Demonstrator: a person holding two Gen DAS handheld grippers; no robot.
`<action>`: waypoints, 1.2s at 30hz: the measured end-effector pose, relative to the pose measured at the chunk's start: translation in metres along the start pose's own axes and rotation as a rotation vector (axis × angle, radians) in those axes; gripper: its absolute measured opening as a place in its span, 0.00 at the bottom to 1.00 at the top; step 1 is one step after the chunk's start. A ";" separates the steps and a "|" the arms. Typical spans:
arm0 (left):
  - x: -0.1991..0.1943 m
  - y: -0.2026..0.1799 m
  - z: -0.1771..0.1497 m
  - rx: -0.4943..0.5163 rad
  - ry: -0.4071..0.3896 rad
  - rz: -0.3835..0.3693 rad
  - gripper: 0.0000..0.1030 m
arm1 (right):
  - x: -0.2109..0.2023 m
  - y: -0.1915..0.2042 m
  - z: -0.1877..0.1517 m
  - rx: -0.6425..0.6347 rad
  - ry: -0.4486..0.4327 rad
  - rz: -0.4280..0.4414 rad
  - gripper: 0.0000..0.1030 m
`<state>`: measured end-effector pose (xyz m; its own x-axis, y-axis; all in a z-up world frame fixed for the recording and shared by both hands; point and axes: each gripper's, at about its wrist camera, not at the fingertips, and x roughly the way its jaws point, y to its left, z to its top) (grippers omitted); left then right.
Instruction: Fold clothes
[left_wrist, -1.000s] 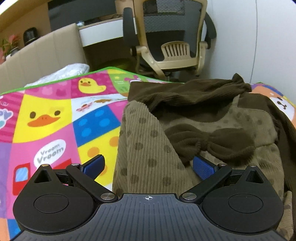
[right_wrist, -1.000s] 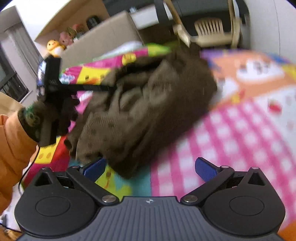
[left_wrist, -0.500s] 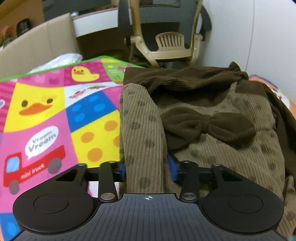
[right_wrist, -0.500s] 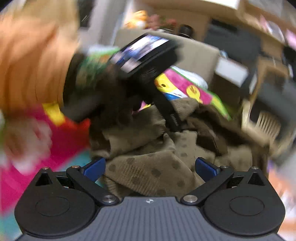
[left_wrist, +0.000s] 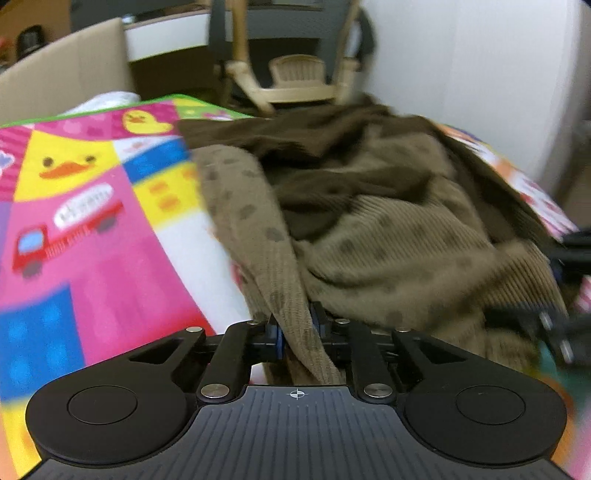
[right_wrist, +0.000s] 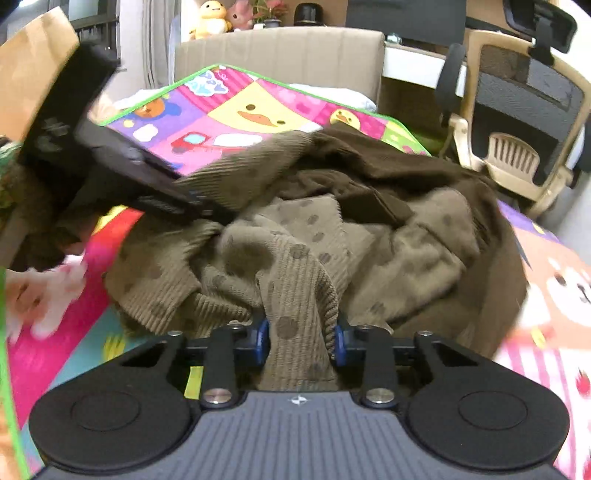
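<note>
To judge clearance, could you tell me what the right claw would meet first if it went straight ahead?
The right claw, shut on the corduroy garment, would push straight into that garment's bunched folds; the play mat lies beyond. Depth is uncertain.

ribbed matt corduroy garment (right_wrist: 306, 254), glossy mat (left_wrist: 92, 229)

— What do we see of the garment (right_wrist: 369, 236)?
— We see tan dotted corduroy with dark brown trim, bunched and rumpled, lying toward the play mat's (left_wrist: 92, 236) far right corner.
</note>
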<state>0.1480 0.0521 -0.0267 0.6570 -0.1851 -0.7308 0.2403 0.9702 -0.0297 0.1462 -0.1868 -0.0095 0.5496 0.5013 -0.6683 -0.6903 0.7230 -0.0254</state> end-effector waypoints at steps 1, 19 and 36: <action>-0.011 -0.008 -0.012 0.012 0.005 -0.030 0.15 | -0.011 -0.001 -0.011 0.012 0.008 -0.001 0.29; -0.066 -0.029 0.058 0.166 -0.227 -0.053 0.91 | -0.135 -0.083 -0.034 0.205 -0.336 -0.126 0.76; 0.014 0.052 0.092 0.069 -0.229 0.312 0.07 | -0.027 -0.106 -0.042 0.270 0.012 -0.181 0.18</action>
<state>0.2355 0.0856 0.0250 0.8469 0.0798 -0.5257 0.0458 0.9741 0.2216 0.1843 -0.2970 -0.0200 0.6456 0.3486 -0.6794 -0.4310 0.9008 0.0526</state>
